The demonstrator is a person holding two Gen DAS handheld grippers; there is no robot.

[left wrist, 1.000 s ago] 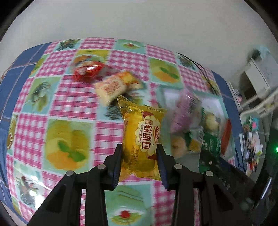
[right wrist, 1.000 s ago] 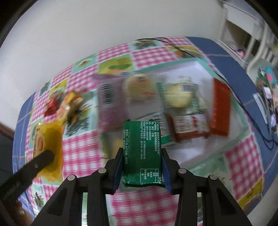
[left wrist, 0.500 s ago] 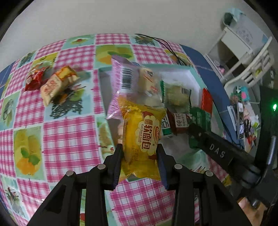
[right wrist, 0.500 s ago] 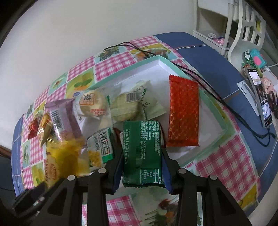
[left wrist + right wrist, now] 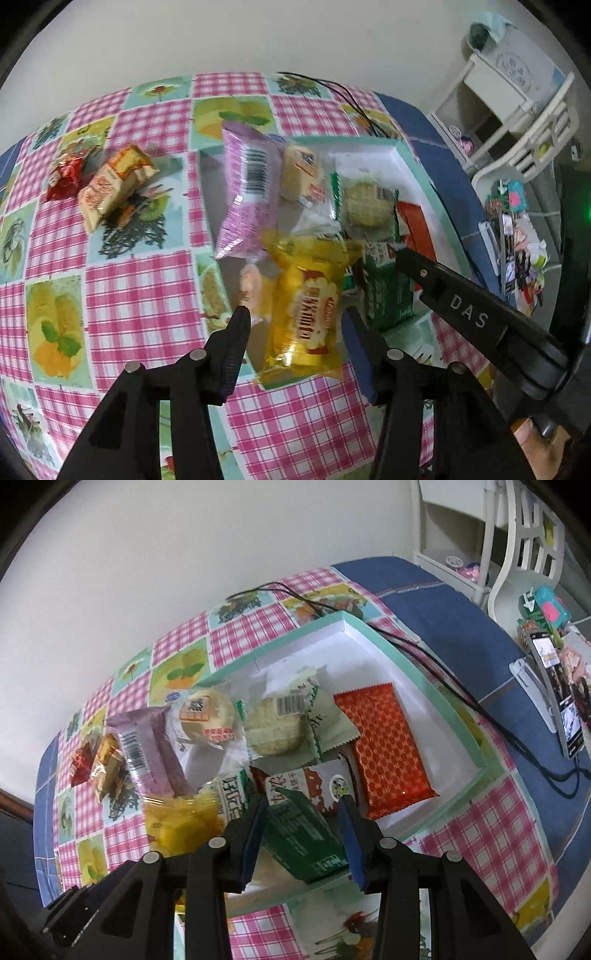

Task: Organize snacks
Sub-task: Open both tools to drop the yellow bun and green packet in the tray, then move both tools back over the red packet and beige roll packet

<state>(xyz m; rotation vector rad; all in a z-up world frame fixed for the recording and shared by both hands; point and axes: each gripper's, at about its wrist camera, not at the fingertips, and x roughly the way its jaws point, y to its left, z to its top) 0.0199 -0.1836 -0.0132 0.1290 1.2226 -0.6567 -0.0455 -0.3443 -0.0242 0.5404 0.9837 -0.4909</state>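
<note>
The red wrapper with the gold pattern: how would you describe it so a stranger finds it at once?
Find the shallow white tray with the mint-green rim on the checked tablecloth. Along its right side, as the right wrist camera sees it, lies the red wrapper, flat. It alone is a plain rectangle covered in a gold lattice, with no picture or barcode.

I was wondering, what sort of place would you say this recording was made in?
Probably a room in a home: a table under a fruit-print checked tablecloth, white furniture beside it, and a phone on a stand.
</note>
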